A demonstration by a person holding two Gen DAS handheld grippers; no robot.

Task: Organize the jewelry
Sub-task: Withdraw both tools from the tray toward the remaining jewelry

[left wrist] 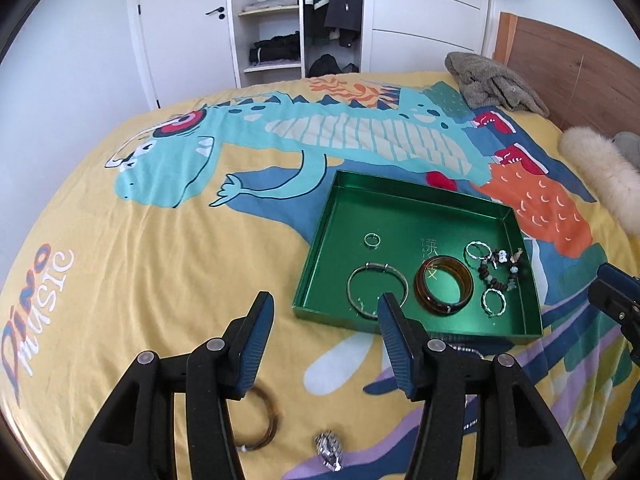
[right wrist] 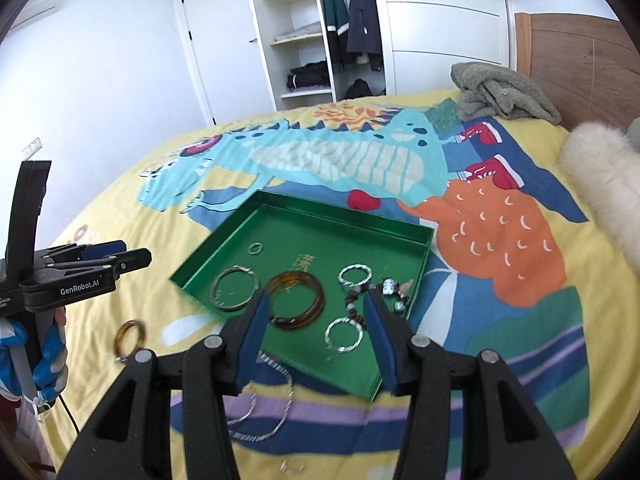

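A green tray (left wrist: 316, 276) (right wrist: 400, 236) lies on the bed. In it are a thick amber bangle (left wrist: 444, 290) (right wrist: 297, 300), a thin metal bangle (left wrist: 356, 280) (right wrist: 224, 286), a small ring (left wrist: 372, 240) (right wrist: 255, 248), two twisted silver rings (left wrist: 477, 251) (right wrist: 343, 334) and a bead bracelet (left wrist: 500, 270) (right wrist: 360, 316). On the bedspread lie a thin brown bangle (left wrist: 264, 424) (right wrist: 130, 339), a silver lump (left wrist: 329, 449) and a silver chain (right wrist: 272, 400). My left gripper (left wrist: 326, 312) is open and empty above the bed, left of the tray's near edge. My right gripper (right wrist: 316, 304) is open and empty over the tray's near side.
The yellow dinosaur bedspread (left wrist: 160, 260) covers the bed. A grey towel (left wrist: 492, 80) and a fluffy cream pillow (left wrist: 600, 172) lie by the wooden headboard (left wrist: 568, 60). An open wardrobe (left wrist: 296, 16) stands behind. The right gripper shows at the left view's right edge (left wrist: 618, 300).
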